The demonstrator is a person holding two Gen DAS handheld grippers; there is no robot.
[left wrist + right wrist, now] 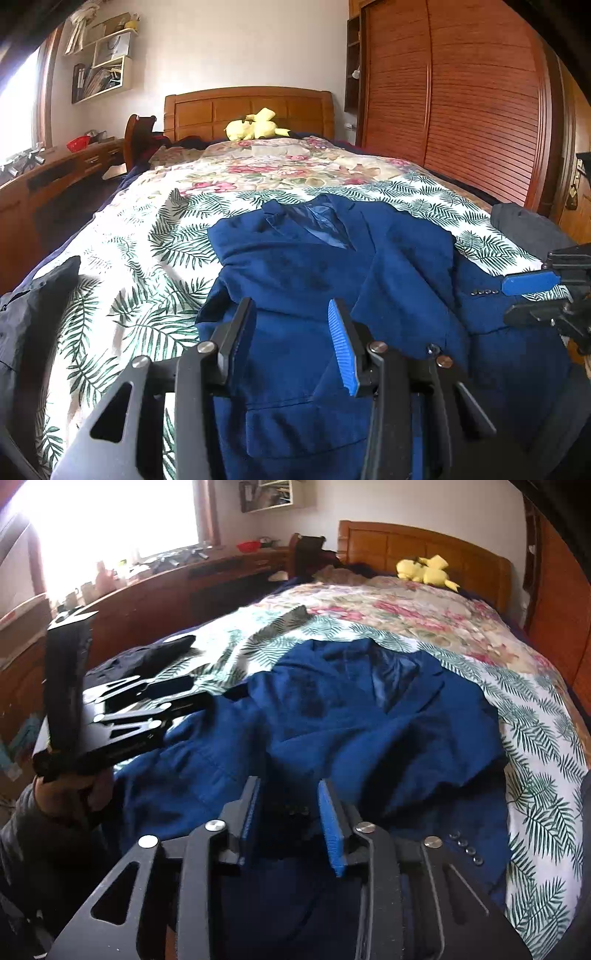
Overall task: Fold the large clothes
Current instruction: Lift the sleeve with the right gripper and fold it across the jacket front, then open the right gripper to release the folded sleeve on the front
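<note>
Jacket (332, 266) lies on the bed (140, 236), collar toward 12 o'clock. Both hand-held grippers, left (291, 332) and right (291, 816), gape narrowly, empty; next grip should pinch a hem squarely.

A yellow plush toy (255, 127) lies against the wooden headboard (249, 110).

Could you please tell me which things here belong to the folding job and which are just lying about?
Job:
blue jacket
left gripper
right gripper

Lying about:
yellow plush toy
dark garment
red bowl
</note>
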